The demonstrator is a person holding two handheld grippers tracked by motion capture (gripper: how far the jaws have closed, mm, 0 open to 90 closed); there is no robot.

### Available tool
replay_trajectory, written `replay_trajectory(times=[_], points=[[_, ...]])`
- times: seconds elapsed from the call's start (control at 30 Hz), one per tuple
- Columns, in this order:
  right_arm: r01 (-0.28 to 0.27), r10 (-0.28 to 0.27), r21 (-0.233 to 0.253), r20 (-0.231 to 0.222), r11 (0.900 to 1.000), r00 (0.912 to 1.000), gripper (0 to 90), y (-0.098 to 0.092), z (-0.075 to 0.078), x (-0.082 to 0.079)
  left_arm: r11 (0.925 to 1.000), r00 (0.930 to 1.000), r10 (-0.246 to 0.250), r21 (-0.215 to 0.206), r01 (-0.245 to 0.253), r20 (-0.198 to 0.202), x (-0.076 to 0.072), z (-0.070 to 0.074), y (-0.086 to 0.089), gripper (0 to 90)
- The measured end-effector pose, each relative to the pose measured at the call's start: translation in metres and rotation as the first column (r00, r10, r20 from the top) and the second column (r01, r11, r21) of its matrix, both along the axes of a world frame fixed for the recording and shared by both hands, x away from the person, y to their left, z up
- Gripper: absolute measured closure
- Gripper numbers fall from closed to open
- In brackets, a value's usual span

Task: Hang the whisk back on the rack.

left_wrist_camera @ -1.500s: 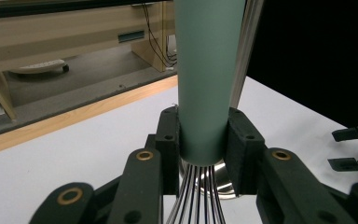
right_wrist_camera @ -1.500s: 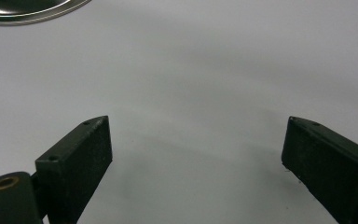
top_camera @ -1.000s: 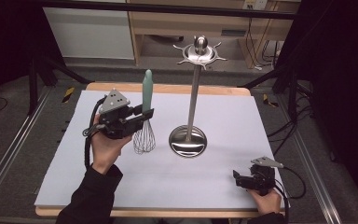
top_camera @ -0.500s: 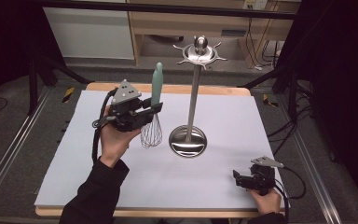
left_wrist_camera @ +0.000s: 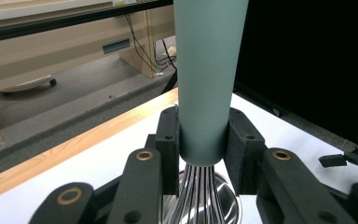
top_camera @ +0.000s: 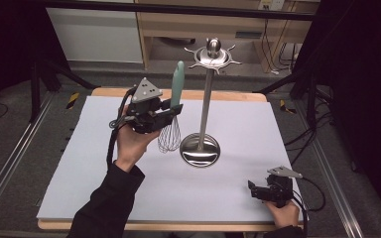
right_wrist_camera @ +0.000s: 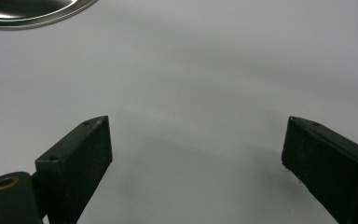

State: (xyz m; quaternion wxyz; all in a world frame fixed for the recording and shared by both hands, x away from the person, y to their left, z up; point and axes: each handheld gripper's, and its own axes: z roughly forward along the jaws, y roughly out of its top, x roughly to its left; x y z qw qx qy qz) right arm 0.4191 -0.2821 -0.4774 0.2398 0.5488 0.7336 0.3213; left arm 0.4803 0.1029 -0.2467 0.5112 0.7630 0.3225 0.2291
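White table [top_camera: 79,163]: whisk [top_camera: 171,130] lifted nearer stand [top_camera: 204,114].

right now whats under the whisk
The whisk, held upright by the left gripper, hangs with bare white table below its wires, beside the stand's base. Whether the wires touch the table cannot be told.

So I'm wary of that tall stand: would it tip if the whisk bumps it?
Possibly. The stand is a thin pole, top-heavy-looking, though its wide base should resist. The whisk in the left gripper looks light.
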Motion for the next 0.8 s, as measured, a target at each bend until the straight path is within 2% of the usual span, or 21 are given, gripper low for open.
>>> replay_trajectory(times=[0.47, 0.8], points=[[-0.001, 0.001, 0.01, -0.003, 1.0, 1.0, 9.0, 0.001, 0.0, 0.0, 0.9991, 0.9999, 0.001, 0.044, -0.001, -0.015, 0.008, 0.003, -0.013, 68.5], [0.001, -0.001, 0.009, -0.003, 1.0, 1.0, 9.0, 0.001, 0.0, 0.0, 0.9983, 0.9996, 0.01, 0.058, -0.009, -0.026, 0.014, 0.005, -0.023, 68.5]])
